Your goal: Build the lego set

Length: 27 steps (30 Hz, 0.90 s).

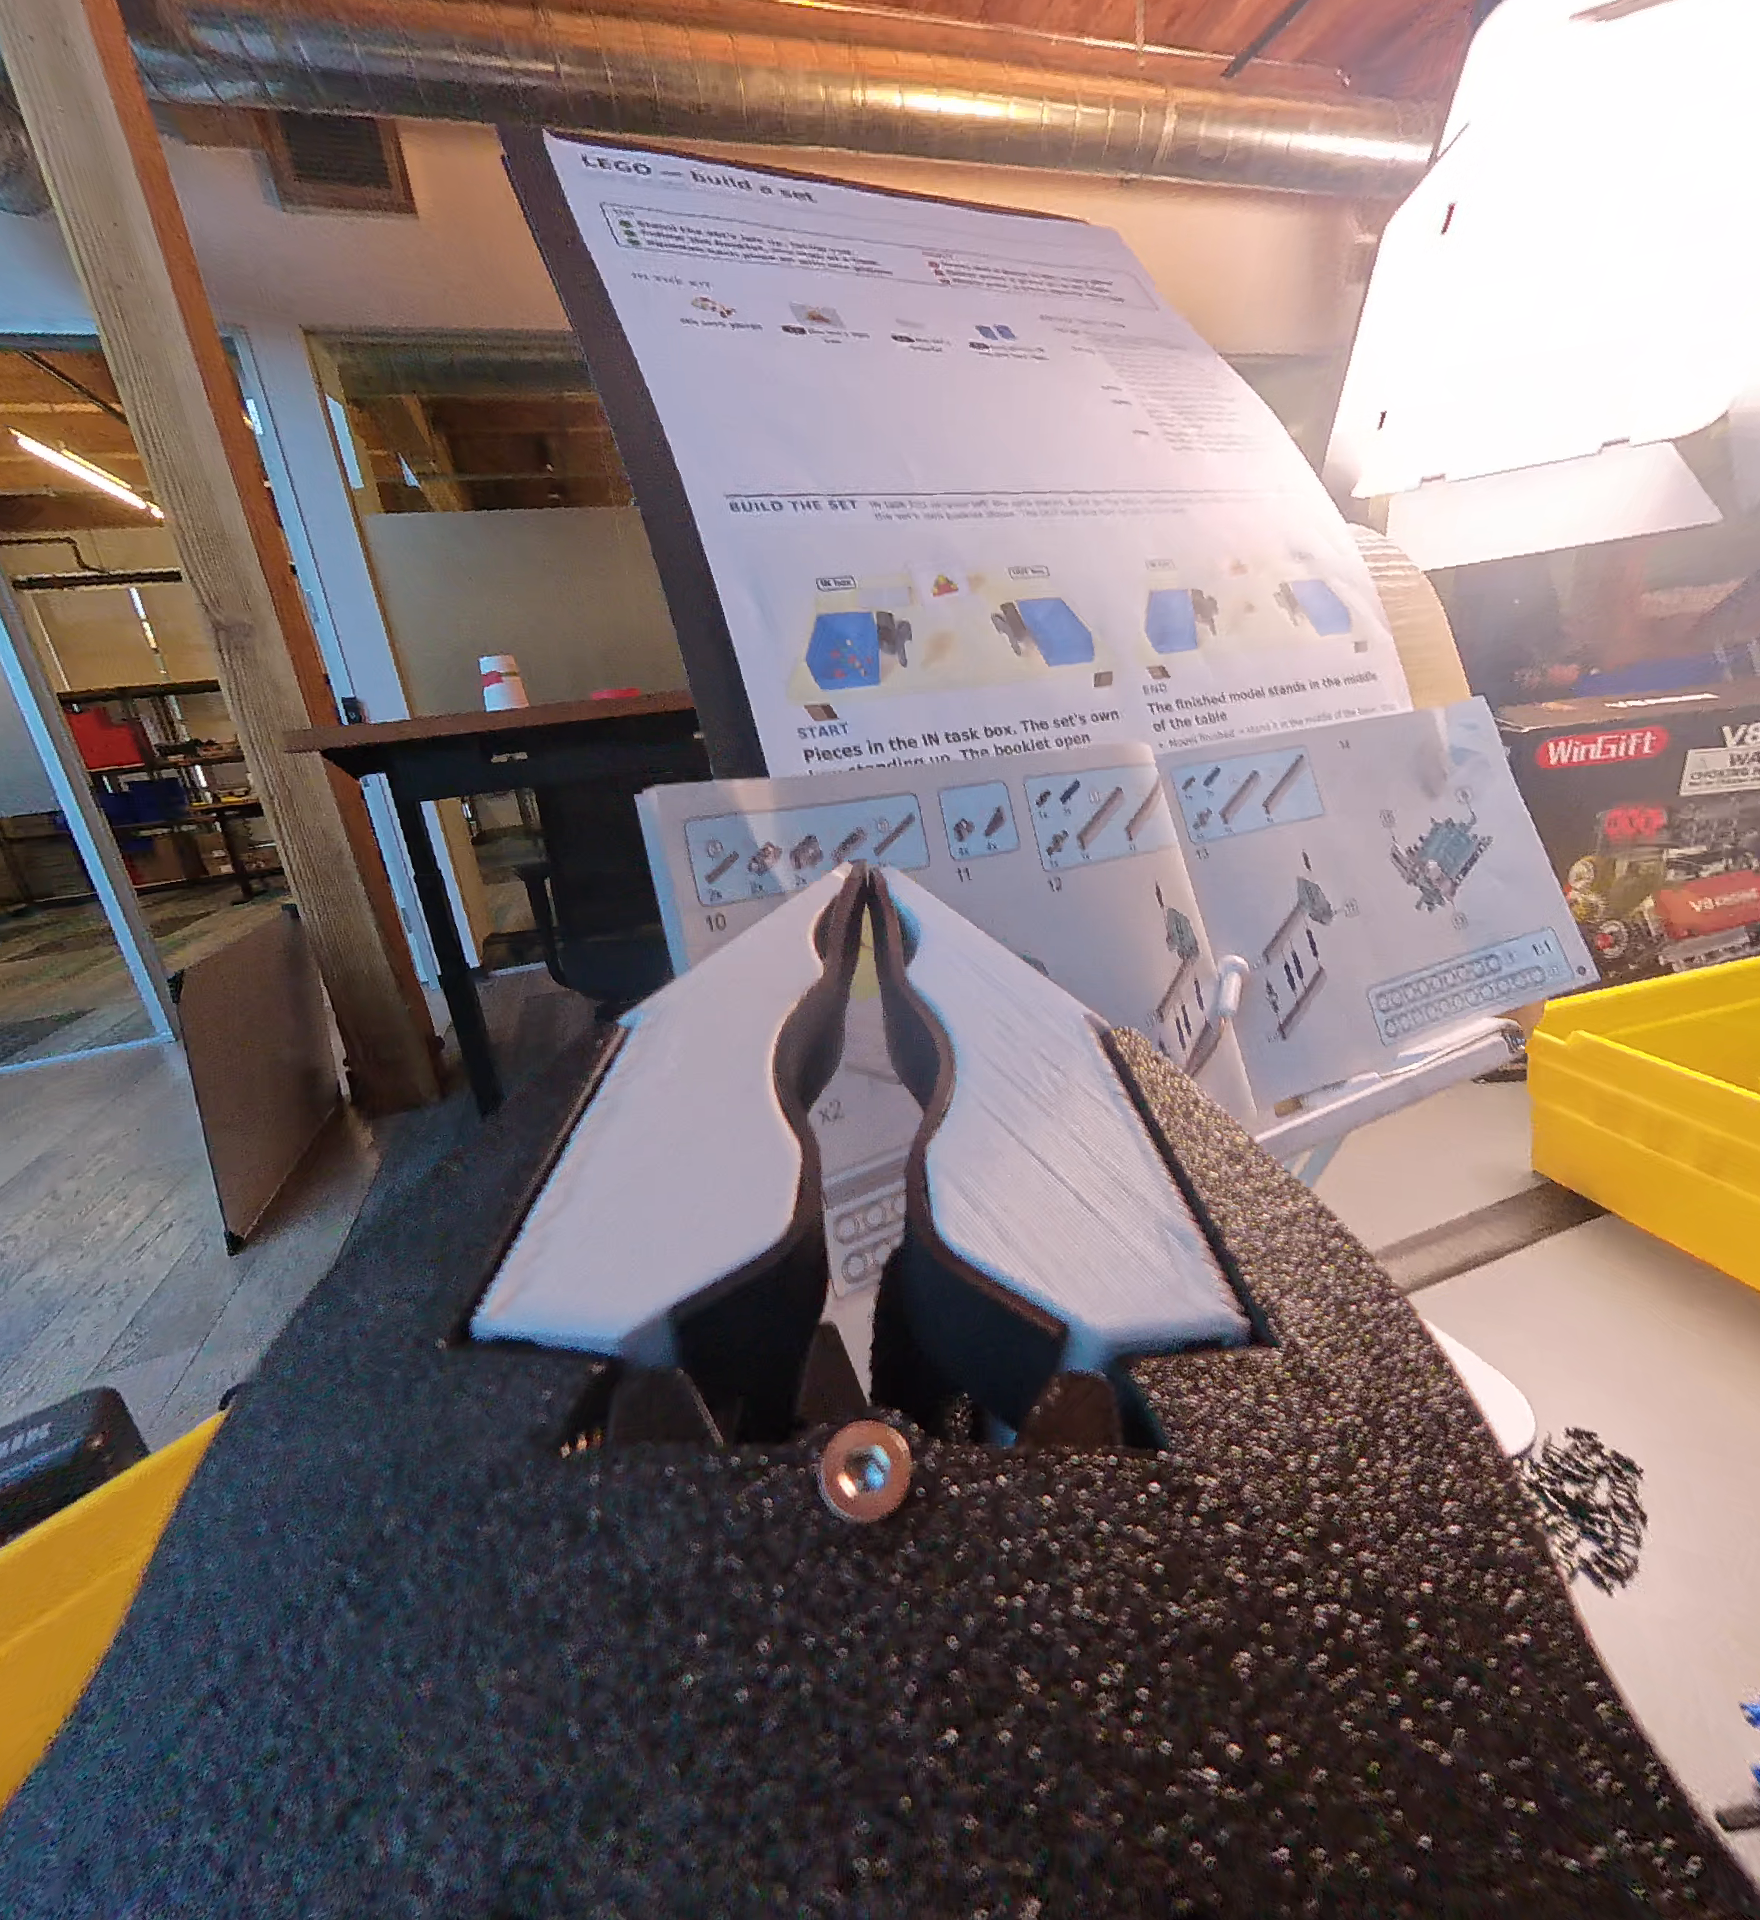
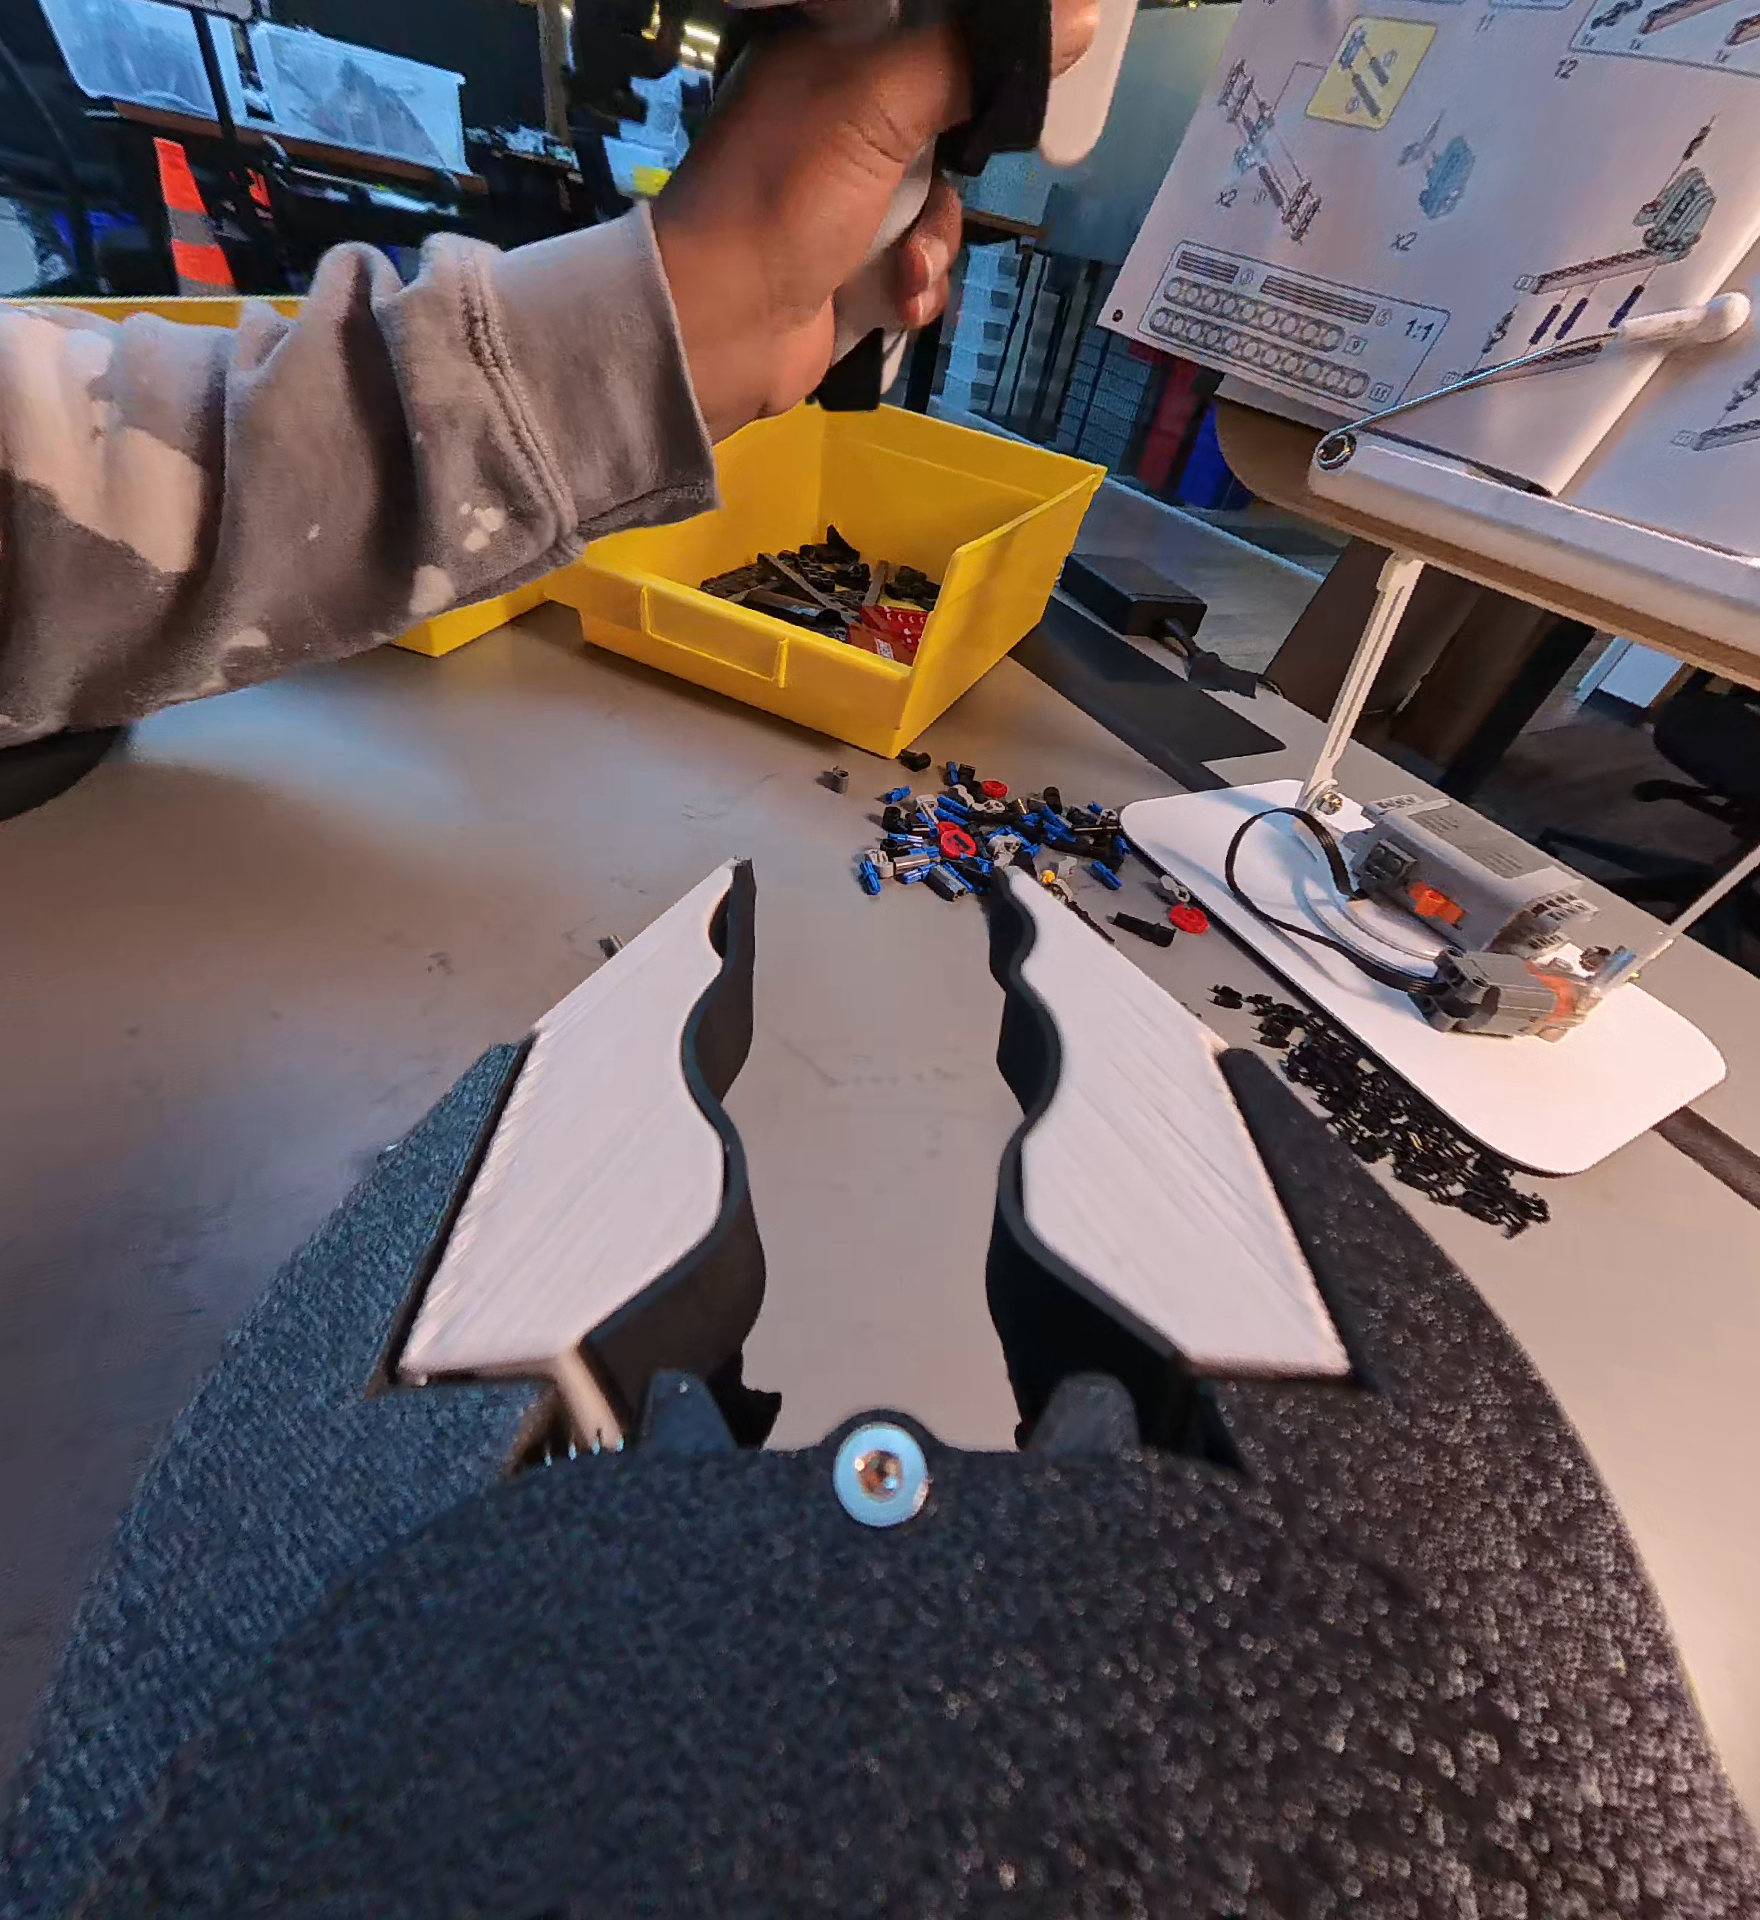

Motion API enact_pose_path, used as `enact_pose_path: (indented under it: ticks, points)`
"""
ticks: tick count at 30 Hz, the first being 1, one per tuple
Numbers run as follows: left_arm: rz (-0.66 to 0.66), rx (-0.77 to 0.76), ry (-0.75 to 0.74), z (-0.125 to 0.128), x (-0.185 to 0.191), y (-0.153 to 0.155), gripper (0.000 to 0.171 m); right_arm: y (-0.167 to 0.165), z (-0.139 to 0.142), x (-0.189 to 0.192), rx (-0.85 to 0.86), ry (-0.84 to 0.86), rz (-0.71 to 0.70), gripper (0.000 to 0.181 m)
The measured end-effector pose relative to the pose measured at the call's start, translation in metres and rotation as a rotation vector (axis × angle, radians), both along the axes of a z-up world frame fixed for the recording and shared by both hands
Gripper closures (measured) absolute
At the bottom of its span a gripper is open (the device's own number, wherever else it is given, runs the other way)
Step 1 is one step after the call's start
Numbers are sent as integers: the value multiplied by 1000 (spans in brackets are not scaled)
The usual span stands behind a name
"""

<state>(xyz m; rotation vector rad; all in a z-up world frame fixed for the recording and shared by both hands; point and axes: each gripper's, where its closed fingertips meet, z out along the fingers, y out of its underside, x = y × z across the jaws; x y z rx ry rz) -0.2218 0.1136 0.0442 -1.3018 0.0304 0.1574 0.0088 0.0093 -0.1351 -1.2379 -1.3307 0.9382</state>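
My left gripper [image 1: 863, 881] is shut, its tips together high in the air in front of the left page of an open instruction booklet [image 1: 1271, 883]. I see nothing between its pads. My right gripper [image 2: 876, 873] is open and empty, low over the grey table [image 2: 336, 935]. Just beyond its right fingertip [image 2: 1011, 894] lies a pile of small blue, black, grey and red building pieces [image 2: 990, 831]. In the right wrist view a person's hand [image 2: 814, 229] in a grey sleeve [image 2: 284, 468] holds the left gripper's handle at the top edge.
A yellow bin [image 2: 751, 644] holds dark and red pieces. The booklet [image 2: 1427, 156] rests on a white stand whose base [image 2: 1478, 1091] carries a grey motor unit [image 2: 1458, 862] with a cable. A heap of tiny black pieces [image 2: 1375, 1112] lies beside it. Another yellow bin [image 1: 1686, 1091] stands at the right. Tip to tip, the grippers are about 30 cm apart.
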Motion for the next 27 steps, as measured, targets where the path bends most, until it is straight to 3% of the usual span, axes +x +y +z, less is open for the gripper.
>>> enact_pose_path:
  ticks: [4,9,17,23,27]
  points:
    - [12,3,11,10,-8,17,171,0,-1,-1,-13,-3,6,138]
    - [29,-47,-1,1,-18,36,171,-1,-1,-1,-20,-2,12,138]
    - [13,-82,12,-9,-14,38,171,-3,-1,-1,-21,-2,25,138]
    - [-142,-121,68,-2,36,-4,171,0,1,0,-41,13,21,138]
    - [-137,-166,148,22,27,-61,170,2,3,2,-56,31,13,139]
